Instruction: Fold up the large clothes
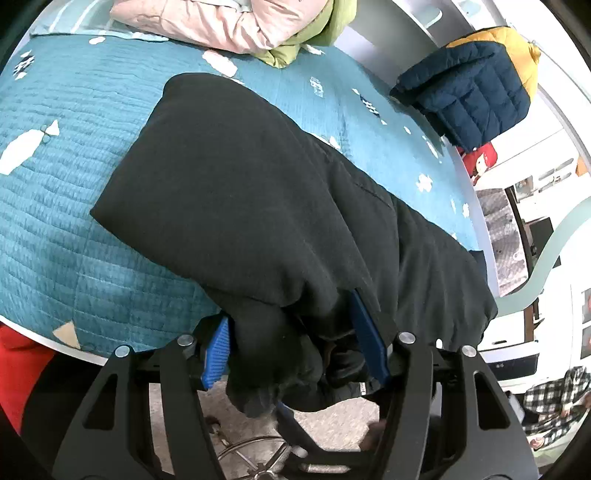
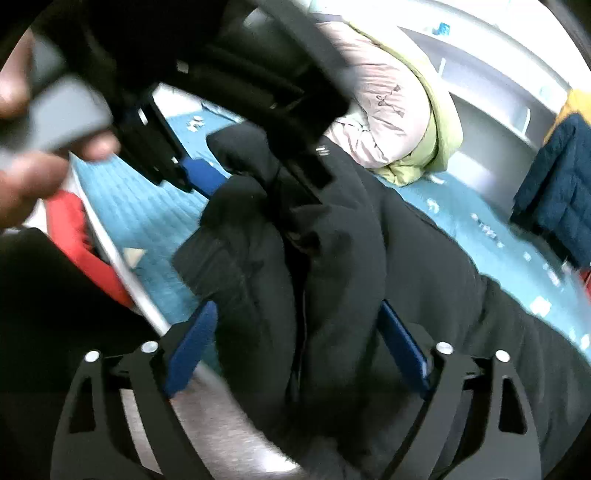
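Black and thickly padded, the coat lies across the teal quilt, folded into a bulky slab whose near end hangs over the bed's edge. We have our left gripper closed about halfway on a thick bunch of that near end, the blue pads pressing into the cloth. Our right gripper stands wide, with the coat's folds between its fingers but not pinched as far as we can see; that view is blurred. We judge the coat soft, springy and rather heavy, likely to puff open again, so a hold on doubled edges or seams should serve better than on loose fabric. The quilt is ribbed with white patches. At the far side lies a pink and green padded bundle, and far right a navy and yellow quilted jacket.
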The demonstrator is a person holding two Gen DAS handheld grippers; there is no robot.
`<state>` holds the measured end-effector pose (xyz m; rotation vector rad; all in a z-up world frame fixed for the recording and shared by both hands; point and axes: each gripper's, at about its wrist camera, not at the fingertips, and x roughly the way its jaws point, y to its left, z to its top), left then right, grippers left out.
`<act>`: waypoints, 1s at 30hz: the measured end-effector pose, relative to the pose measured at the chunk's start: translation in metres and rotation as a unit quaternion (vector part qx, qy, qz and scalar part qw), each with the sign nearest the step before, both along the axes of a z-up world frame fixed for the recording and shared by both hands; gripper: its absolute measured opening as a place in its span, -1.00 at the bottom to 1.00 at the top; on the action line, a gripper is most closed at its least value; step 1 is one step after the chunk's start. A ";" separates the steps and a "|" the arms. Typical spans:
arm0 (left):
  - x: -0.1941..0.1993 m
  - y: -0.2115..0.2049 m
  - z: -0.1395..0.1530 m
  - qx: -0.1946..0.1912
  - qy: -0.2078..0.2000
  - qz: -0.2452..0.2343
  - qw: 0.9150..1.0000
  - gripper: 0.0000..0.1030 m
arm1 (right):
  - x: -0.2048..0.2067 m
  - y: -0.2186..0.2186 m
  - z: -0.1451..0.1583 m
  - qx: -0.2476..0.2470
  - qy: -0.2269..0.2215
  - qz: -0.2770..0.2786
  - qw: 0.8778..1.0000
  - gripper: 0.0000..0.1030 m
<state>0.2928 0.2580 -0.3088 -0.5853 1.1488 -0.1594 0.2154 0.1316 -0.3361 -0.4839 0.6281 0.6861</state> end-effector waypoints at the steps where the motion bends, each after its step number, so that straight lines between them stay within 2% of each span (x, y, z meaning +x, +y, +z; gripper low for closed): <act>1: 0.001 0.000 0.000 0.001 0.002 -0.002 1.000 0.16 | 0.005 0.006 -0.005 -0.008 -0.011 -0.006 1.000 0.71; 5: 0.007 0.006 -0.005 0.002 0.006 -0.002 1.000 0.16 | 0.022 0.018 -0.015 -0.004 -0.005 -0.015 1.000 0.69; 7: 0.008 0.009 -0.007 -0.006 0.011 0.000 1.000 0.16 | 0.023 0.022 -0.019 -0.021 -0.004 -0.009 1.000 0.07; 9: 0.007 0.013 -0.008 -0.018 0.013 0.003 1.000 0.16 | 0.028 0.017 -0.017 -0.015 0.015 -0.018 1.000 -0.19; 11: 0.003 0.017 -0.004 -0.039 0.004 0.009 0.999 0.17 | 0.046 0.004 -0.008 0.037 0.080 -0.044 0.995 -0.35; 13: -0.008 0.019 0.013 -0.033 -0.018 0.012 0.999 0.17 | 0.061 -0.012 0.002 0.085 0.131 -0.065 0.986 -0.47; 16: -0.041 0.038 0.059 -0.001 -0.090 0.063 0.994 0.21 | 0.080 -0.034 0.015 0.150 0.199 -0.086 0.965 -0.49; 17: -0.048 0.044 0.067 0.014 -0.103 0.085 0.991 0.23 | 0.086 -0.042 0.018 0.174 0.223 -0.093 0.955 -0.49; 18: -0.060 0.056 0.078 0.058 -0.112 0.127 0.984 0.28 | 0.090 -0.047 0.021 0.192 0.239 -0.099 0.947 -0.50; 19: -0.064 0.064 0.079 0.094 -0.108 0.151 0.978 0.28 | 0.094 -0.055 0.024 0.213 0.255 -0.106 0.937 -0.50; 20: -0.066 0.070 0.075 0.133 -0.091 0.173 0.972 0.28 | 0.094 -0.060 0.030 0.223 0.259 -0.109 0.933 -0.50; 21: -0.062 0.076 0.061 0.164 -0.058 0.184 0.967 0.29 | 0.095 -0.066 0.034 0.239 0.267 -0.113 0.927 -0.50; 22: -0.053 0.079 0.040 0.158 -0.021 0.174 0.972 0.29 | 0.095 -0.067 0.043 0.250 0.273 -0.115 0.922 -0.50; 24: -0.033 0.071 -0.006 0.111 0.040 0.150 0.982 0.29 | 0.097 -0.077 0.054 0.279 0.286 -0.120 0.909 -0.50; 25: -0.026 0.063 -0.017 0.096 0.046 0.137 0.985 0.29 | 0.098 -0.084 0.058 0.293 0.292 -0.123 0.902 -0.50; 26: -0.018 0.051 -0.025 0.084 0.043 0.126 0.987 0.29 | 0.096 -0.092 0.063 0.305 0.295 -0.125 0.897 -0.50; 28: -0.003 0.023 -0.022 0.045 0.007 0.100 0.994 0.28 | 0.095 -0.106 0.073 0.322 0.297 -0.126 0.890 -0.50; 30: 0.006 -0.003 0.000 0.056 -0.042 0.076 0.995 0.27 | 0.090 -0.127 0.082 0.345 0.296 -0.132 0.881 -0.50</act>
